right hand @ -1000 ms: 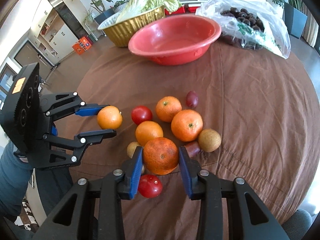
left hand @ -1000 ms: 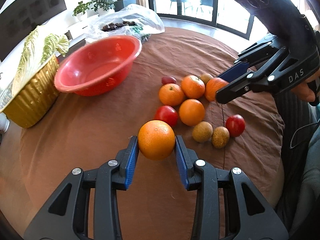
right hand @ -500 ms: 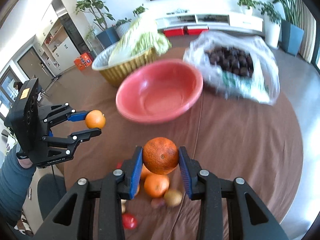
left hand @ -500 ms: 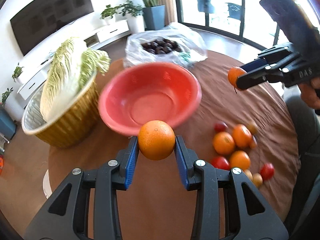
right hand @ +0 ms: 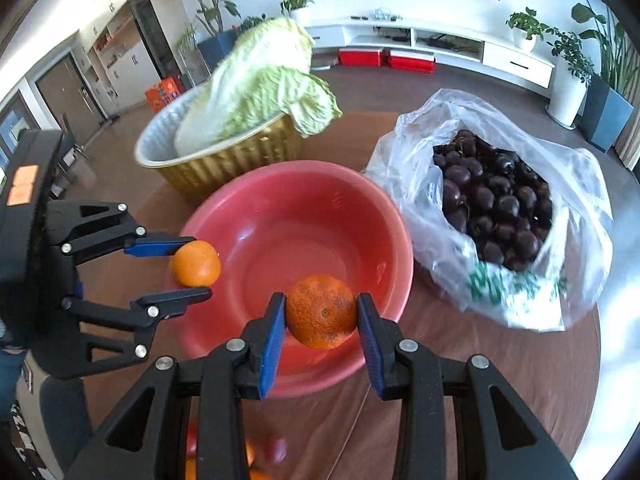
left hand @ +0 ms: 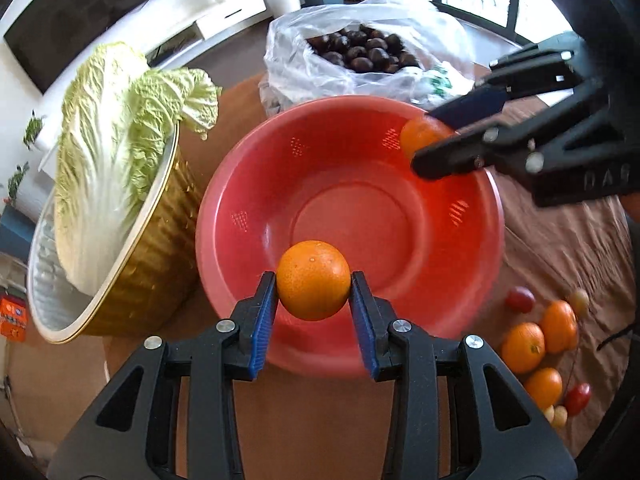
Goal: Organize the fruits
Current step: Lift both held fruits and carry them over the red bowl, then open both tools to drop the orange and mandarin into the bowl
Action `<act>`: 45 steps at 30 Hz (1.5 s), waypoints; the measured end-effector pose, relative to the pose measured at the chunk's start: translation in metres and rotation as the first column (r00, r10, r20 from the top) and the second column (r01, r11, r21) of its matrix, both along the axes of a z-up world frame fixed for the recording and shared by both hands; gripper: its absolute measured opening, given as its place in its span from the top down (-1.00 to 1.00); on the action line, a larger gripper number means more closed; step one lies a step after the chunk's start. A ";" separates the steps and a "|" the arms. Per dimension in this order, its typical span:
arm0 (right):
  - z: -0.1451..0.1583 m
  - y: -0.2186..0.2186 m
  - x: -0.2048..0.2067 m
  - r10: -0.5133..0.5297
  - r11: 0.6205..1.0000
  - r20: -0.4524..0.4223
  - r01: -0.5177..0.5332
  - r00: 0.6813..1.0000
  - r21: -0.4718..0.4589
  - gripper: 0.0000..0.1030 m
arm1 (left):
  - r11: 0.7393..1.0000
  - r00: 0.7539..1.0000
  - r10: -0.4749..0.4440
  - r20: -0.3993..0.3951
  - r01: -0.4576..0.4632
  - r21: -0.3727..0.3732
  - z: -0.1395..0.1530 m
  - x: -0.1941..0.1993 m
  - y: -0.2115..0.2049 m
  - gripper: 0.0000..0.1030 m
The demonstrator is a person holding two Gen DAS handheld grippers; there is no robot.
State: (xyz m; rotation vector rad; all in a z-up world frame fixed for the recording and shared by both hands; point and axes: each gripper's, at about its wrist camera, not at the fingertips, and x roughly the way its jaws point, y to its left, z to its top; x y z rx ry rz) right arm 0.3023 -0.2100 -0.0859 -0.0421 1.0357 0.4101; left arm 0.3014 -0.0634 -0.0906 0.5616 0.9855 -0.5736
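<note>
Currently listed, item one: smooth round orange [left hand: 313,280], clamped between the blue-padded jaws of the left gripper [left hand: 313,286], held above the near inner wall of the red plastic basin [left hand: 248,216]. A second ago this orange hung over the loose fruit at the near edge of the counter; it now sits over the basin.

Item two: darker, speckled round orange [right hand: 321,311], clamped between the jaws of the right gripper [right hand: 321,316], likewise carried from the fruit pile to a spot above the basin's rim on its own side.

Item three: red basin, nothing lying in it, standing toward the far side of the round counter covered in brown cloth [left hand: 568,240].

Item four: remaining fruit [left hand: 538,344] — several oranges, small red tomatoes, pale round fruits — unsorted on the cloth near the counter's right edge.

Item five: gold ribbed bowl [left hand: 148,264] holding a napa cabbage [left hand: 104,152], touching or just beside the basin at the left edge.

Item six: clear plastic bag of dark cherries [right hand: 492,208], behind the basin.

Assessment: both carries appear complete; release of both oranges into the basin seems the step in hand. Most fruit is not yet sorted.
</note>
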 end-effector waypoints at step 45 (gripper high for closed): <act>0.027 -0.051 -0.114 -0.052 0.992 0.081 0.042 0.995 0.123 -0.13 | 0.988 0.997 0.064 0.043 -0.057 -0.141 0.032 -0.100 0.043 -0.42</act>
